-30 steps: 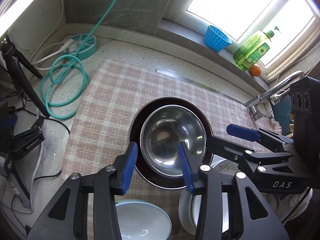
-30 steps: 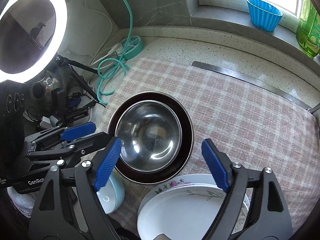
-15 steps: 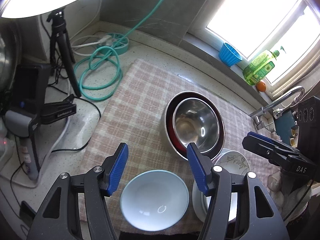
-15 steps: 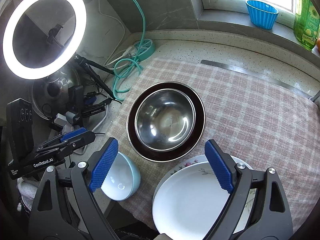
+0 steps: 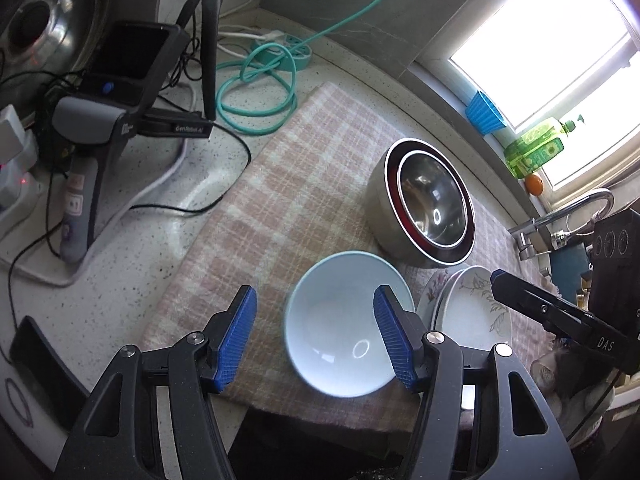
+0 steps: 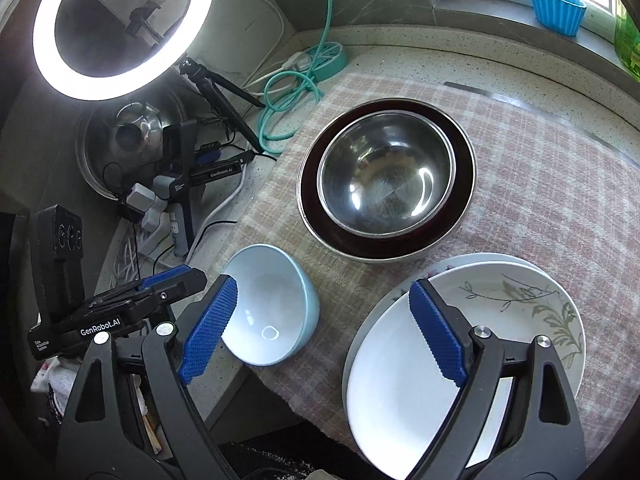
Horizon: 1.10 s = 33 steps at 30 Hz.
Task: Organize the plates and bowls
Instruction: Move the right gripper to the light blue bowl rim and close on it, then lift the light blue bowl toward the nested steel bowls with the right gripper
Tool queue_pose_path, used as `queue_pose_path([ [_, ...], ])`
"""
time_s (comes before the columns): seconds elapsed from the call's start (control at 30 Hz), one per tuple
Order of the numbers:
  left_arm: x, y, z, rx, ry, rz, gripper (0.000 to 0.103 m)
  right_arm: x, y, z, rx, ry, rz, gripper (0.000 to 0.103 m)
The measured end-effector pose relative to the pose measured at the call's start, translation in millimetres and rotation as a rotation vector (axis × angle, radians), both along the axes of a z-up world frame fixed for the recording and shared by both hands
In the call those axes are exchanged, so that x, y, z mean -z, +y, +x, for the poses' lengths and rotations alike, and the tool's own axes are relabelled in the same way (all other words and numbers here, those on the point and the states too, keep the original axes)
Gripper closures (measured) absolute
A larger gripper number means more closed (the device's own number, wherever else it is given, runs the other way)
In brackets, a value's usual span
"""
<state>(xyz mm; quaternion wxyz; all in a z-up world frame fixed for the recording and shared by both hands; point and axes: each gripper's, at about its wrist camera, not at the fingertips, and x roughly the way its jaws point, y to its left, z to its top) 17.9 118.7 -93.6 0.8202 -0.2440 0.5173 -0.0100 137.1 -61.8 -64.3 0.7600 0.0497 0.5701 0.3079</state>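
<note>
Left gripper (image 5: 316, 336): jaws apart, nothing clamped; it hangs above the near edge of the cloth.
Light blue bowl (image 5: 347, 323): below and between the left gripper's blue pads, its right rim under the right pad; empty and upright on the checked cloth (image 5: 288, 200).
Right gripper (image 6: 322, 330): jaws spread wide, gripping nothing.
Plates (image 6: 496, 320): a small stack under the right gripper's right finger, the top one white with a leaf pattern.
Steel bowl (image 6: 386, 176): beyond both grippers, nested inside a larger dark-red-lined bowl (image 6: 312, 188).
Ring light (image 6: 116, 24): far left of the right gripper, lit.
</note>
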Motion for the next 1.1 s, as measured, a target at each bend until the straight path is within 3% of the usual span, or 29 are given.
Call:
queue_pose_path([
  [0.13, 8, 0, -8, -0.020, 0.014, -0.034, 0.044, 6, 10, -5, -0.035, -0.004, -0.018, 0.018],
  [0.3, 14, -1, -12, -0.015, 0.029, -0.032, 0.046, 16, 23, -9, -0.088, -0.010, -0.072, 0.039],
  [0.4, 19, 0, -15, -0.019, 0.036, -0.045, 0.057, 24, 31, -10, -0.119, -0.004, -0.099, 0.051],
  [0.53, 27, 0, -17, -0.021, 0.053, -0.063, 0.069, 31, 36, -10, -0.134, -0.005, -0.129, 0.058],
  [0.93, 42, -3, -13, -0.015, 0.087, -0.075, 0.087, 50, 44, -8, -0.170, 0.041, -0.155, 0.084],
  [1.1, 45, -3, -12, -0.023, 0.093, -0.082, 0.089, 53, 46, -9, -0.180, 0.064, -0.137, 0.092],
])
